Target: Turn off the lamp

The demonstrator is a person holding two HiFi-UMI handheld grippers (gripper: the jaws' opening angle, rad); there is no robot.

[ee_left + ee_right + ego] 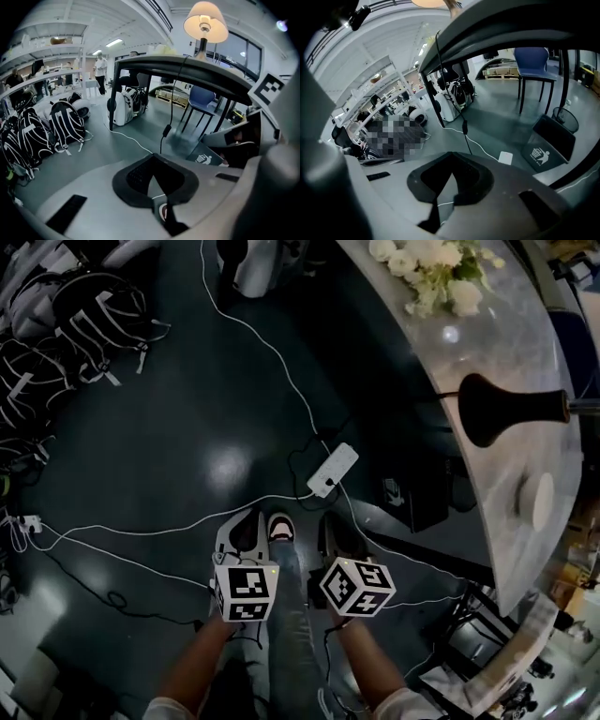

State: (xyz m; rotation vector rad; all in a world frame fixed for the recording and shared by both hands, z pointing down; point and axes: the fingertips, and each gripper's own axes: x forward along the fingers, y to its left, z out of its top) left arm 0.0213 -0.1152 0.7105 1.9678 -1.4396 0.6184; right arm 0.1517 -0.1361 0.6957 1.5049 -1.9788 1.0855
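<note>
My left claw (248,521) and right claw (336,527) are pressed together, empty; the lit cream-shaded lamp (205,21) stands on the dark curved worktop (154,63), so I'd approach its dangling black cord switch (166,130) squarely.

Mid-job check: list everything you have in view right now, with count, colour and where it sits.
lamp: one, lit cream shade, dark stem, on the table
table: one, pale top, right of the head view
flowers: one bunch, white, far end of the table
cord switch: one, black, hanging below the table edge
power strip: one, white, on the floor
trash box: one, black, under the table
chair: one, blue, beyond the table
backpacks: several, black and white, floor at left
left claw: one, grey, shut, empty
right claw: one, grey, shut, empty
</note>
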